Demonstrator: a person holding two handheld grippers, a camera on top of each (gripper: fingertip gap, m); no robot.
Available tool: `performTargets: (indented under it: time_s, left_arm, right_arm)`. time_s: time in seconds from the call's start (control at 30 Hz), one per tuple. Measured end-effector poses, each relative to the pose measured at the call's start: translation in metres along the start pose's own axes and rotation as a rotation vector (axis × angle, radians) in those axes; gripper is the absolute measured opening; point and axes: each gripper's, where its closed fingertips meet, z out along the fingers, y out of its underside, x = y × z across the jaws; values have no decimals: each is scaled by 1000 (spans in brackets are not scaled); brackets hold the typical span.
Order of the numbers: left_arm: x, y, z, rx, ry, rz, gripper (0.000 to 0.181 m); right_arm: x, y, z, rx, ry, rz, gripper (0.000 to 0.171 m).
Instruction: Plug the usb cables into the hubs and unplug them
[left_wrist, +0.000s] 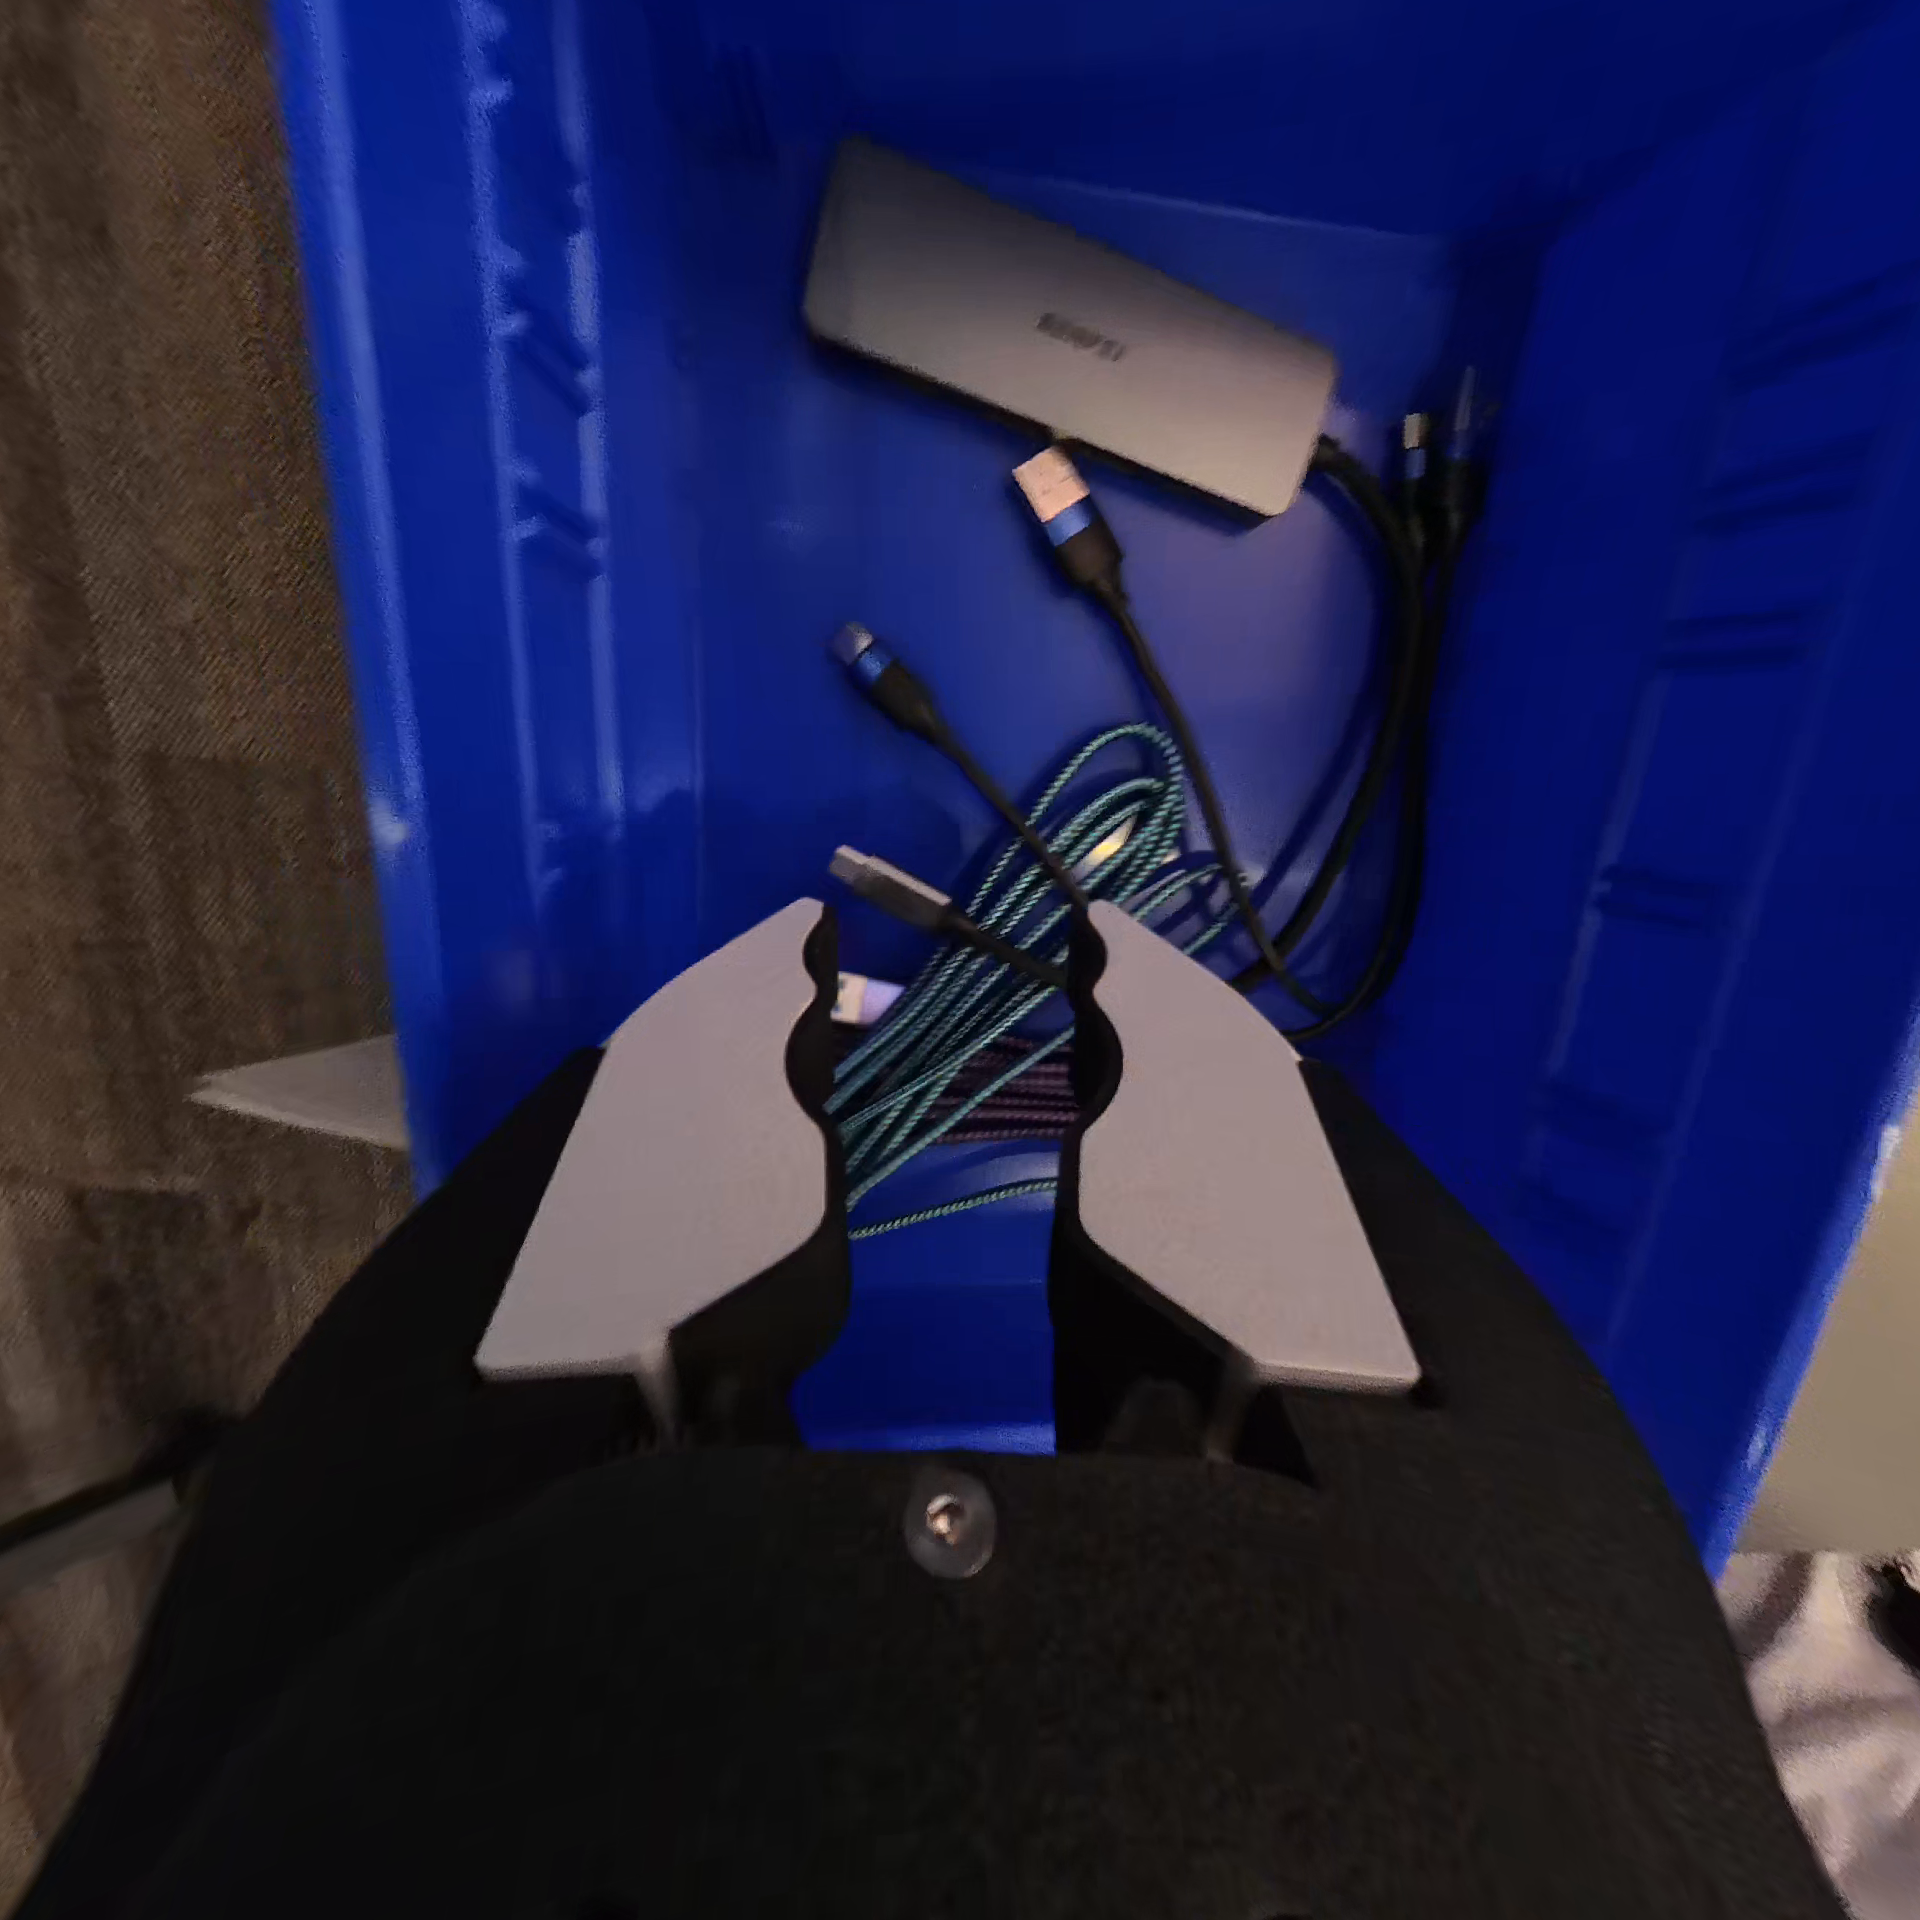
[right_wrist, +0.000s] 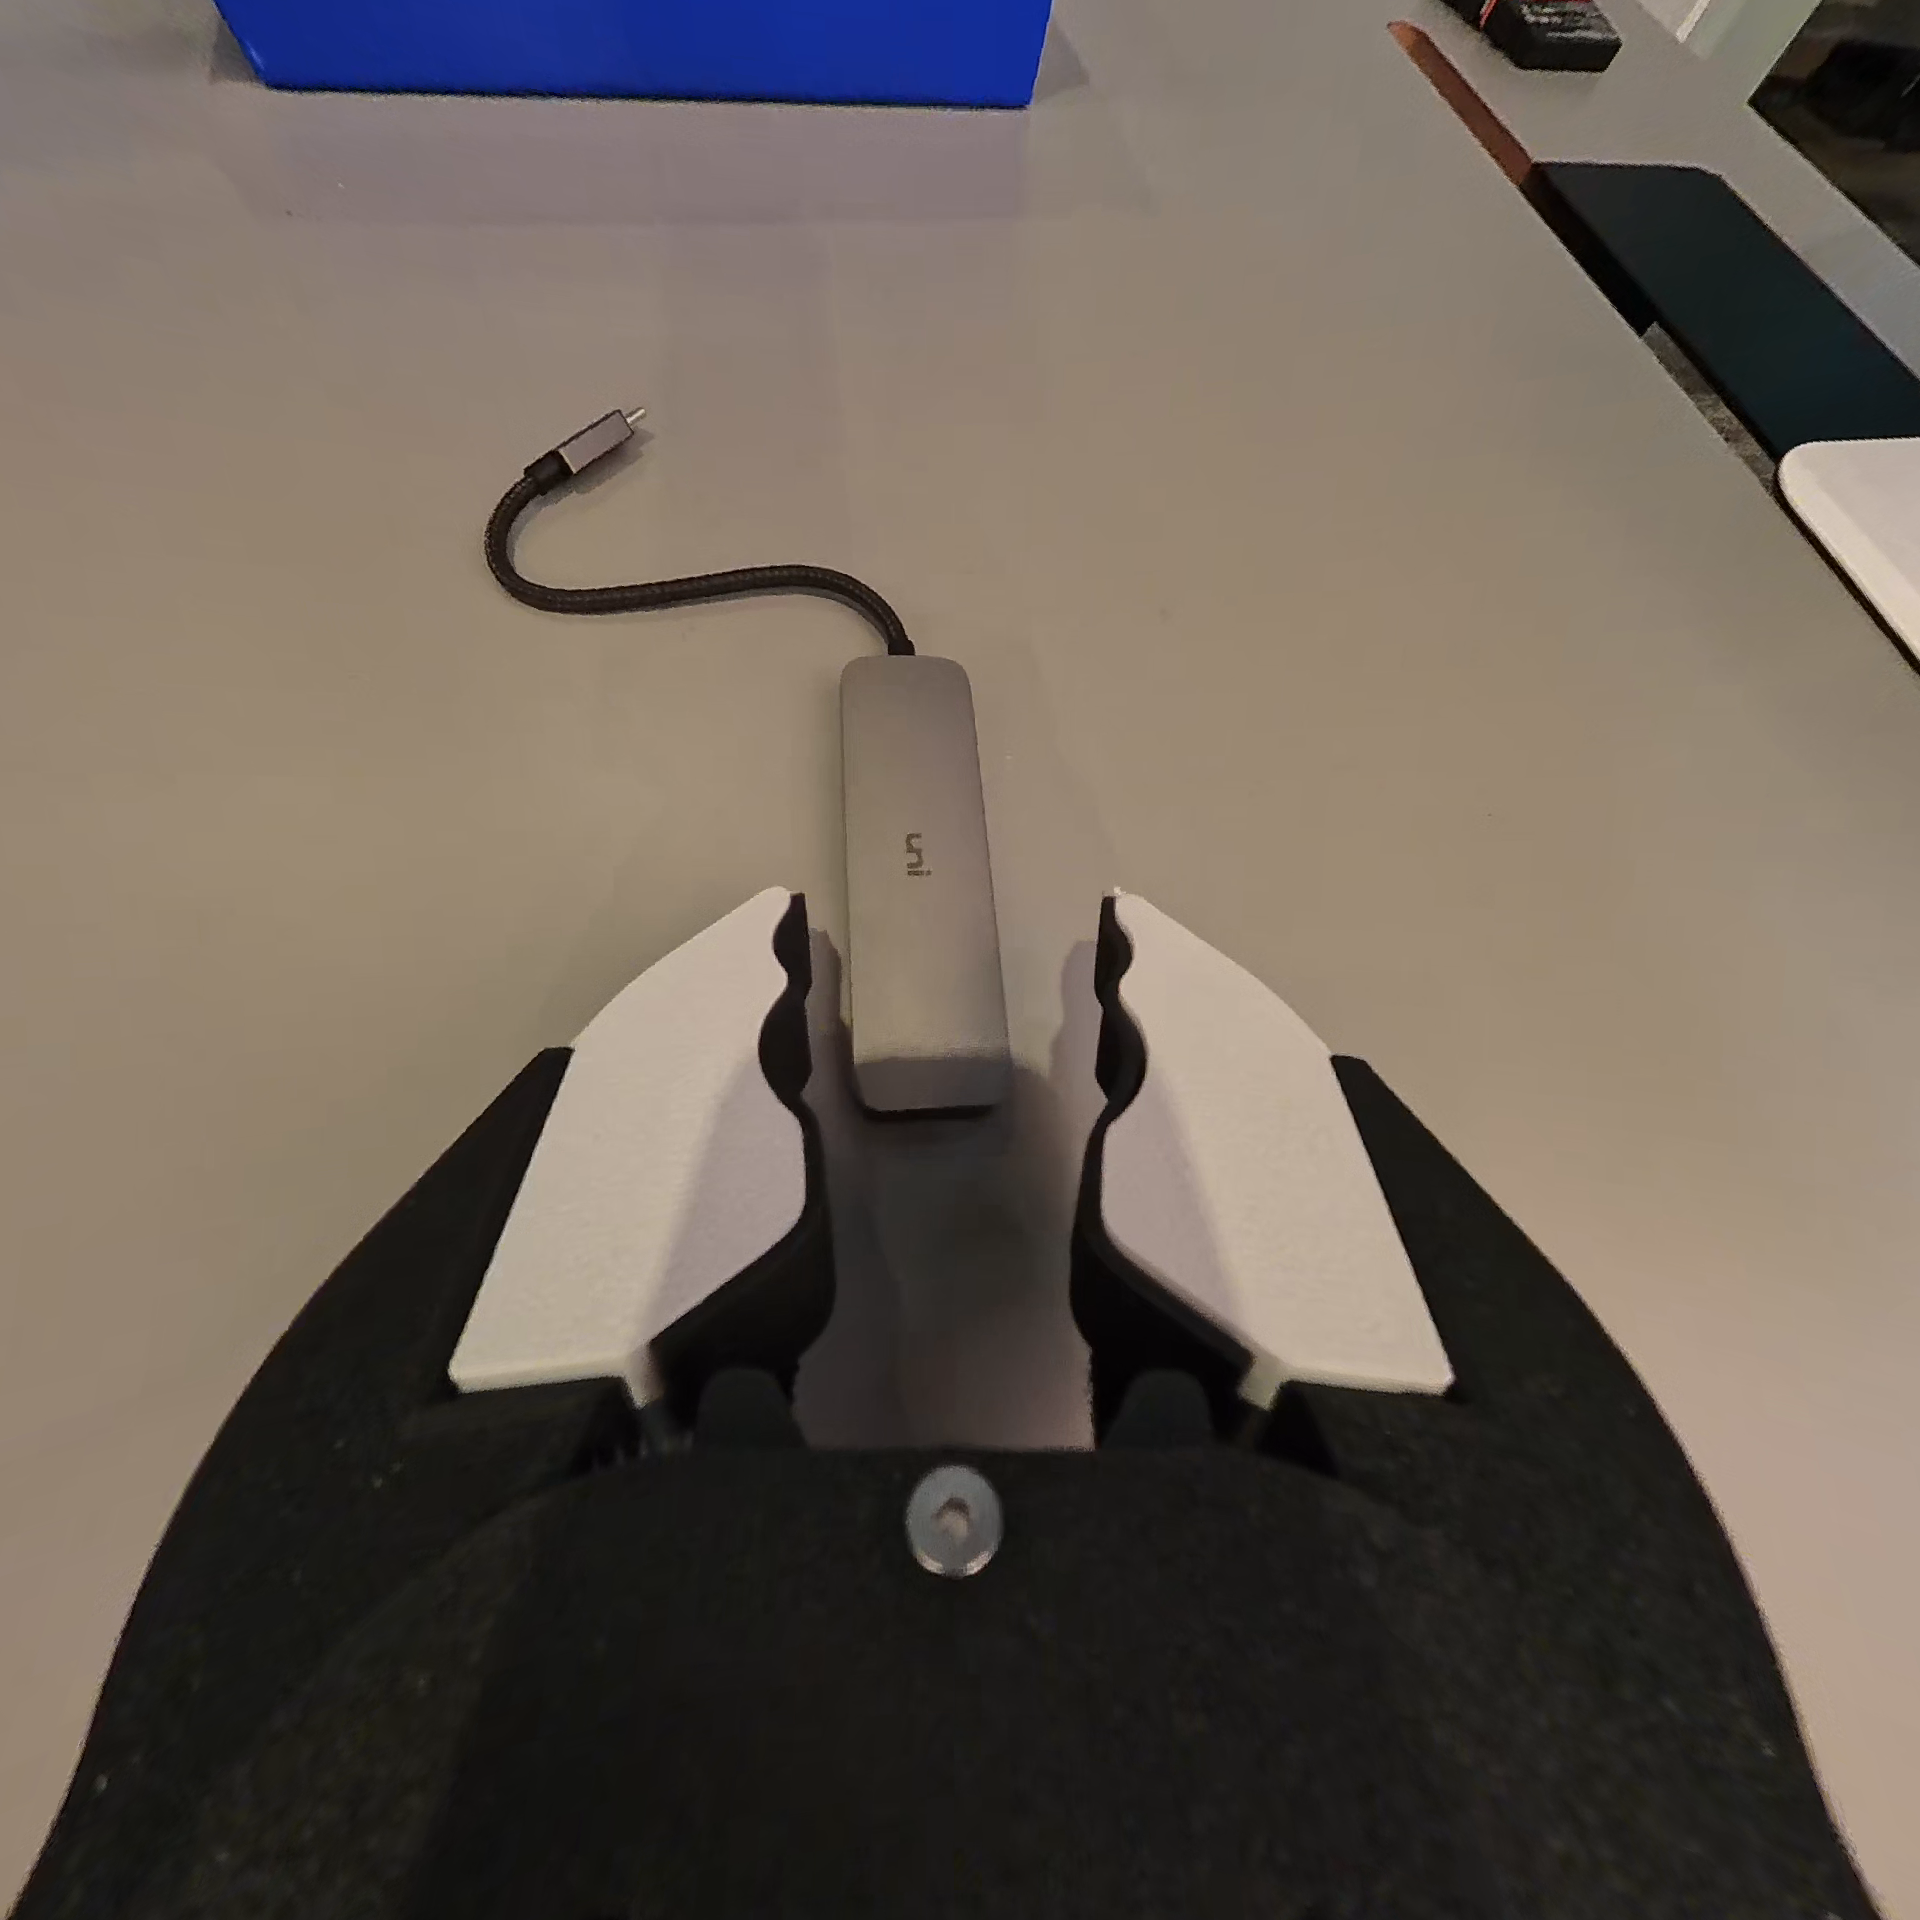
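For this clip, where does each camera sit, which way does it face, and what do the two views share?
Left wrist view: on the left hand-held gripper, jaws open, looking down into the blue plastic bin at a flat grey hub and the teal braided cable coil.
Right wrist view: on the right hand-held gripper, jaws open, facing along the grey tabletop at a slim dark grey hub lying between its fingers.
Shared: apparently only the blue bin, at the table's far end in the right wrist view.

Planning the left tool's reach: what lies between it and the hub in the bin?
Left wrist view: loose plugs, a blue-collared USB plug and coiled teal cable lie between left tool and hub.
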Motion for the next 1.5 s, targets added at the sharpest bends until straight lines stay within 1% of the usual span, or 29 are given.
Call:
performTargets:
  time_s: [0.1,0.17,0.23,0.3,0.37,0.47,0.53,0.6,0.77,0.83,0.9,0.93,0.97,1.1,1.2,1.27,1.37,1.43,1.5]
  left_arm:
    - [-9,11,3,-45,0,-83,42]
    - [-5,13,8,-73,24,-115,43]
    - [3,10,13,-80,43,-108,43]
    - [9,-5,15,-38,43,-83,43]
    - [20,-24,16,20,80,-85,39]
    - [34,-40,29,15,112,-90,38]
    - [37,-43,42,-17,99,-92,40]
    - [34,-42,54,-55,48,-73,45]
    - [28,-41,72,-104,-24,-53,45]
    - [24,-45,73,-90,-67,-22,42]
    - [21,-46,75,-86,-108,13,32]
    - [23,-46,75,-78,-104,28,27]
    - [26,-46,75,-73,-99,36,19]
    - [31,-46,75,-65,-83,73,17]
    - [35,-51,66,-17,-28,74,17]
    - [37,-57,52,34,2,92,17]
    - [47,-65,22,125,55,145,16]
    - [53,-71,-1,195,55,206,16]
    - [57,-80,-28,279,16,275,16]
  right_arm:
    - [0,-3,-2,19,1,-1,52]
    - [-1,-4,-2,20,0,-6,52]
    - [-1,-3,-2,14,0,-10,52]
    - [0,0,-3,10,3,-11,53]
    - [1,3,-5,3,10,-9,53]
    - [5,3,-7,10,22,1,53]
    - [7,2,-9,15,30,2,53]
    - [8,1,-12,20,37,0,53]
    - [11,0,-17,31,45,6,53]
    - [11,0,-17,30,47,5,53]
    - [12,1,-18,28,48,6,53]
    - [13,2,-18,25,50,6,53]
    - [13,3,-19,24,52,6,53]
    - [16,3,-21,31,57,12,53]
    - [16,2,-24,37,62,12,53]
    - [16,2,-25,40,64,11,53]
    - [17,3,-25,40,65,13,53]
    - [17,2,-25,43,65,13,53]
    - [17,2,-25,43,65,12,53]
